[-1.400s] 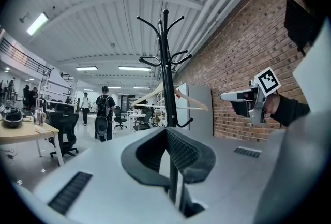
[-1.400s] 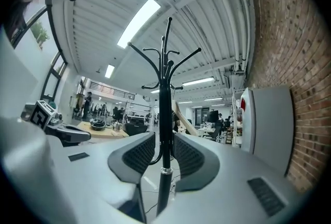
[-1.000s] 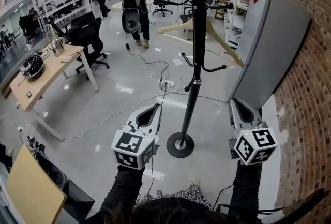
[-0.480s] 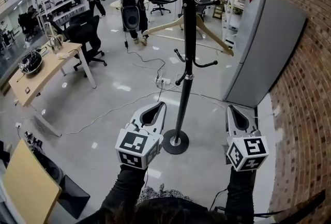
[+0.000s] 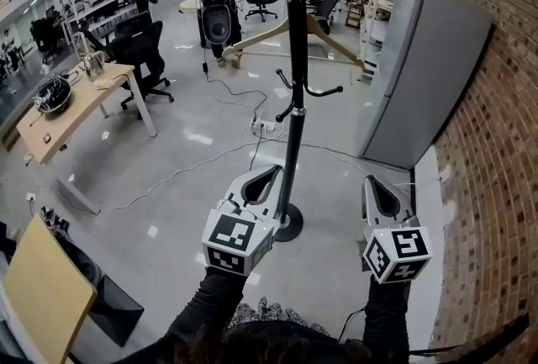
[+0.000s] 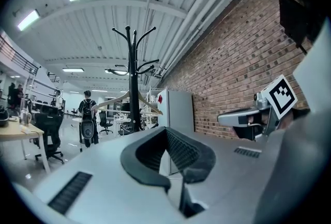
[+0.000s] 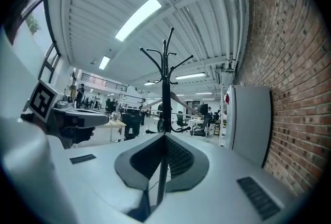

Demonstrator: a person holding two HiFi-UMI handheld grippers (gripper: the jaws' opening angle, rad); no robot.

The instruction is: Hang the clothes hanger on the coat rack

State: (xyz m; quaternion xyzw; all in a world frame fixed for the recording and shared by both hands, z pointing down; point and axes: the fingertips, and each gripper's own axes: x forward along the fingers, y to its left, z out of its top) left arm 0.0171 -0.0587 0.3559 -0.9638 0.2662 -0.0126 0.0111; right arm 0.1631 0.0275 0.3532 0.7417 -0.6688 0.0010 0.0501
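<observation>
hanger (image 5: pixel 256 37) apparently on coat rack (image 5: pixel 291 152)

Left arm (image 5: pixel 204 305) and right arm (image 5: pixel 386 319) reach forward. Left gripper (image 5: pixel 275 169) and right gripper (image 5: pixel 371 181) point level, fingers (image 5: pixel 245 186) pressed together, holding nothing

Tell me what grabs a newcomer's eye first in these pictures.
The tall black coat rack stands mid-floor, dead centre, with a wooden hanger hung high on it. Below, the left gripper and right gripper flank its base, both shut and empty; a brick wall runs along the right.
</observation>
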